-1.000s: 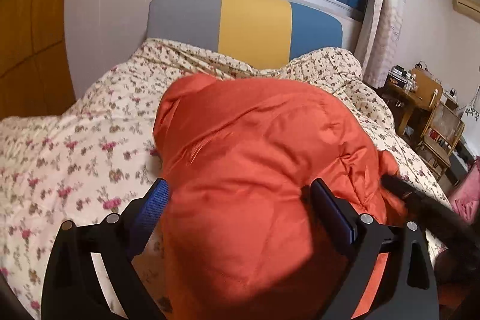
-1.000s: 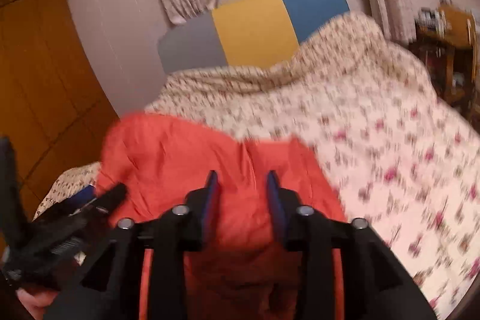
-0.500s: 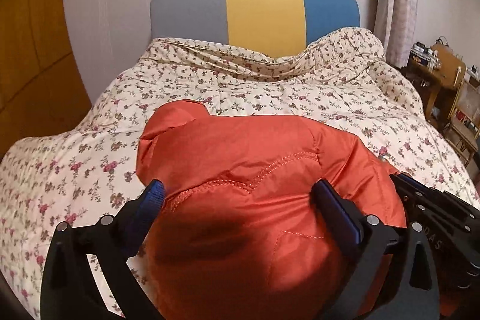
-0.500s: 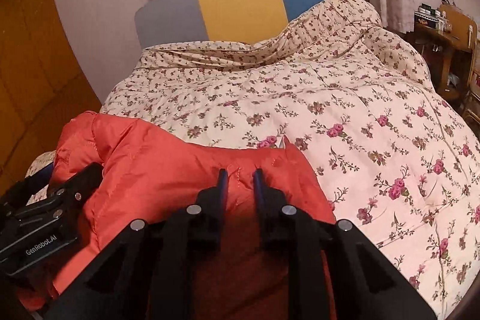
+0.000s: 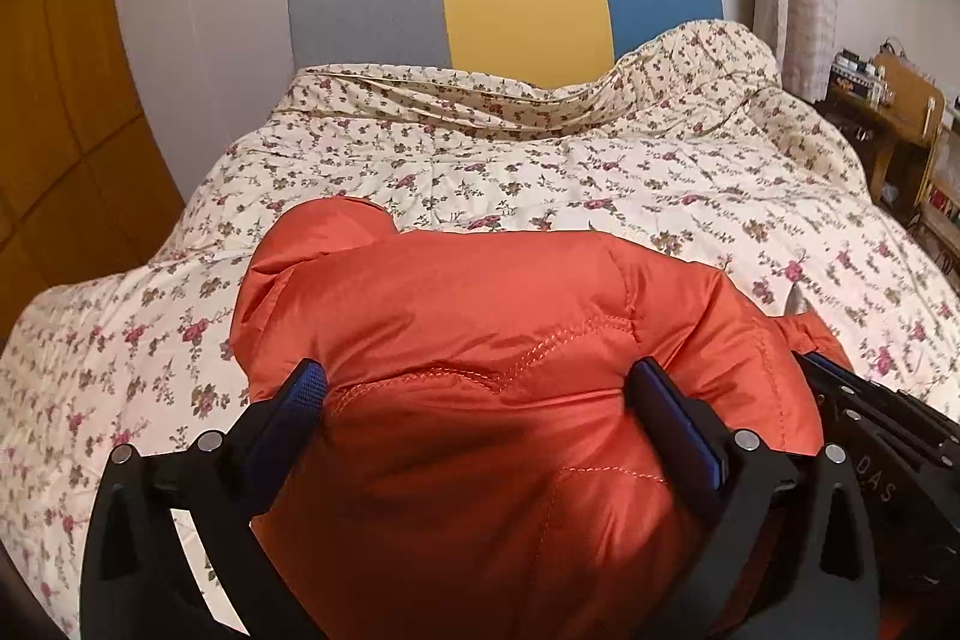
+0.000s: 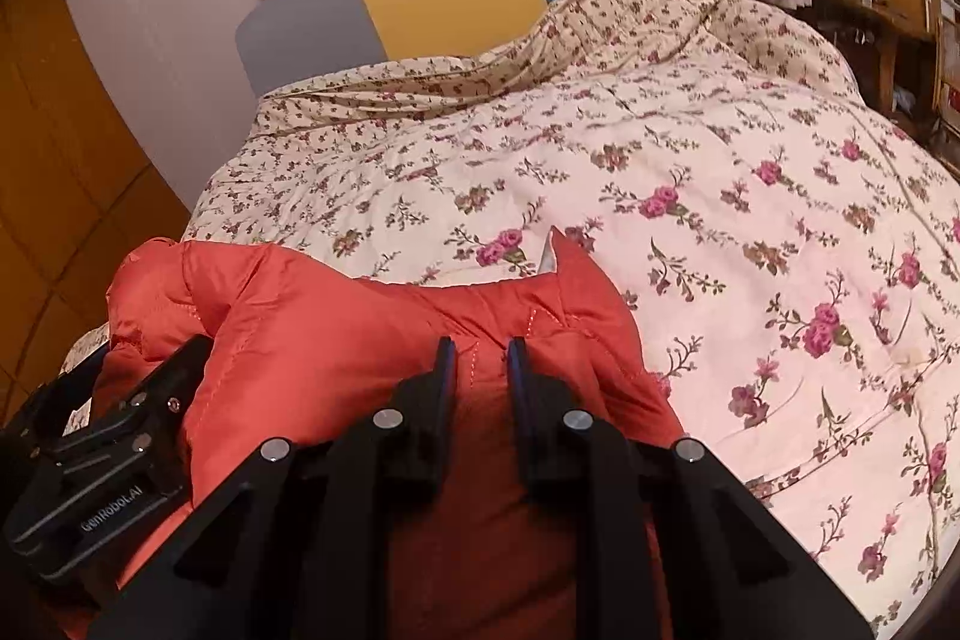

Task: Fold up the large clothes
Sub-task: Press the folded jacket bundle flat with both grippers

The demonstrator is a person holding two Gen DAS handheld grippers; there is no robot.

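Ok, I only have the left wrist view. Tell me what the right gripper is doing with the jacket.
Observer: The right gripper has its fingers nearly together, pinching a raised fold of the orange jacket.
Operator: Say where on the jacket.
Observer: Near its far edge, on a stitched seam; the floral quilt begins just beyond.
Operator: Now give me the jacket's right side.
Observer: It ends just to the right of that gripper, lying on the quilt.
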